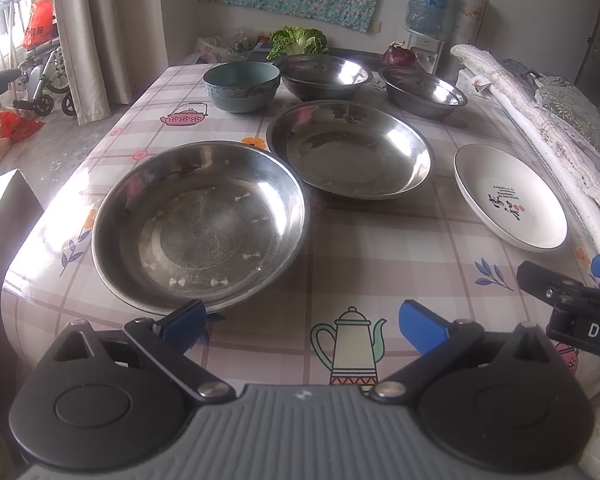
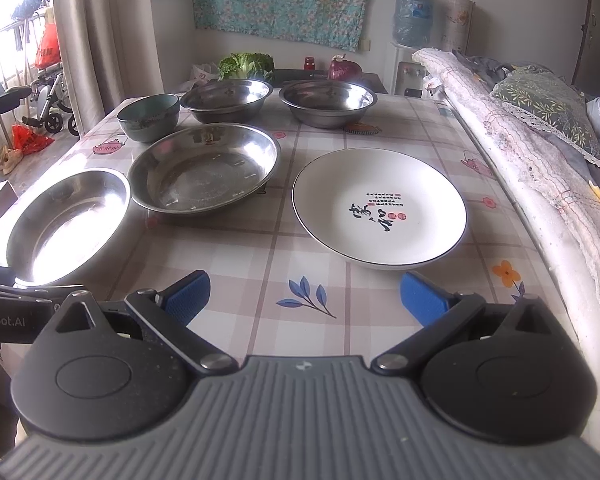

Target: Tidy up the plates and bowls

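Two steel plates lie on the table: a near one [image 1: 197, 228] [image 2: 65, 226] and a farther one [image 1: 350, 150] [image 2: 205, 168]. A white ceramic plate with black writing [image 1: 510, 198] [image 2: 380, 208] lies at the right. At the back stand a teal bowl [image 1: 241, 84] [image 2: 149, 116] and two steel bowls [image 1: 324, 74] [image 1: 422, 90] [image 2: 227, 98] [image 2: 328, 100]. My left gripper [image 1: 302, 324] is open and empty, just in front of the near steel plate. My right gripper [image 2: 306, 294] is open and empty, in front of the white plate.
The table has a checked cloth with teapot prints [image 1: 352, 264]. A rolled lace-covered bundle [image 2: 540, 168] runs along its right edge. Cabbage [image 1: 297, 40] and a red onion [image 1: 400, 56] sit behind the bowls. A water dispenser [image 1: 426, 8] stands at the back right.
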The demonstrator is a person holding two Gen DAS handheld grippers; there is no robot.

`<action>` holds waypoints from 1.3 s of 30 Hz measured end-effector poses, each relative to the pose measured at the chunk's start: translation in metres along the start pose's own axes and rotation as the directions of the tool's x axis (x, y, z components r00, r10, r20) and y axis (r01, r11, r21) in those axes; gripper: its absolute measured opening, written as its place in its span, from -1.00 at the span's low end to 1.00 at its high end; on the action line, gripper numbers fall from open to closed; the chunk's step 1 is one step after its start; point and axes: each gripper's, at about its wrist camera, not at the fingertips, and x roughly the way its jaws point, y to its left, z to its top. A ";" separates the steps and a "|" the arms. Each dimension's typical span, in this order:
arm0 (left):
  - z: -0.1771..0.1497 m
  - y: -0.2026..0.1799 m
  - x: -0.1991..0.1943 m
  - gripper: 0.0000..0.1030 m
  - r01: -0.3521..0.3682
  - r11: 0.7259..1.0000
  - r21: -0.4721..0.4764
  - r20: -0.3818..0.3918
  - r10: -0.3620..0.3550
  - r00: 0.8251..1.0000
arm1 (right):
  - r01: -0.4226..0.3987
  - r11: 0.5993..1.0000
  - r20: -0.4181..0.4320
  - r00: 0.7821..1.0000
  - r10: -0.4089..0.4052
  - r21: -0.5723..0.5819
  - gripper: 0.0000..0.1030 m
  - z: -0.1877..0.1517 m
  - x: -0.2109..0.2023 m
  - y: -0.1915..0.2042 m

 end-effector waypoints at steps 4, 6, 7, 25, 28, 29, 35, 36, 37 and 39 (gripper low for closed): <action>0.000 0.000 0.000 1.00 0.000 1.000 0.000 0.000 0.000 1.000 | 0.001 1.000 0.001 1.000 -0.001 -0.001 0.98 0.000 0.000 0.000; 0.000 0.000 0.000 1.00 0.000 1.000 0.000 0.000 0.000 1.000 | 0.000 1.000 0.001 1.000 0.000 -0.001 0.98 0.000 0.000 0.000; 0.000 0.000 0.000 1.00 0.000 1.000 0.001 0.000 0.000 1.000 | 0.000 1.000 0.001 1.000 0.000 -0.001 0.98 0.000 0.000 0.000; -0.001 0.001 0.004 1.00 -0.008 1.000 0.002 -0.012 0.008 1.000 | -0.004 1.000 -0.003 1.000 0.004 0.006 0.98 -0.002 0.003 0.000; -0.001 0.001 0.005 1.00 -0.009 1.000 0.004 -0.013 0.009 1.000 | -0.005 1.000 -0.004 1.000 0.006 0.006 0.98 -0.002 0.003 0.001; 0.000 0.001 0.005 1.00 -0.010 1.000 0.006 -0.012 0.010 1.000 | -0.006 1.000 -0.003 1.000 0.006 0.005 0.98 -0.002 0.003 0.001; 0.016 0.001 0.008 1.00 -0.028 0.999 0.023 0.008 0.028 1.000 | -0.013 1.000 0.013 1.000 0.013 0.000 0.98 0.005 0.008 -0.003; 0.020 0.000 0.009 1.00 -0.031 0.999 0.028 0.013 0.031 0.999 | -0.013 1.000 0.020 1.000 0.013 0.000 0.98 0.008 0.008 -0.003; 0.024 0.000 0.009 1.00 -0.035 0.999 0.031 0.018 0.034 0.999 | -0.012 1.000 0.026 1.000 0.012 -0.001 0.98 0.011 0.009 -0.004; 0.033 -0.001 0.011 1.00 -0.042 0.998 0.042 0.031 0.041 0.999 | -0.010 1.000 0.040 0.999 0.010 -0.005 0.98 0.017 0.011 -0.005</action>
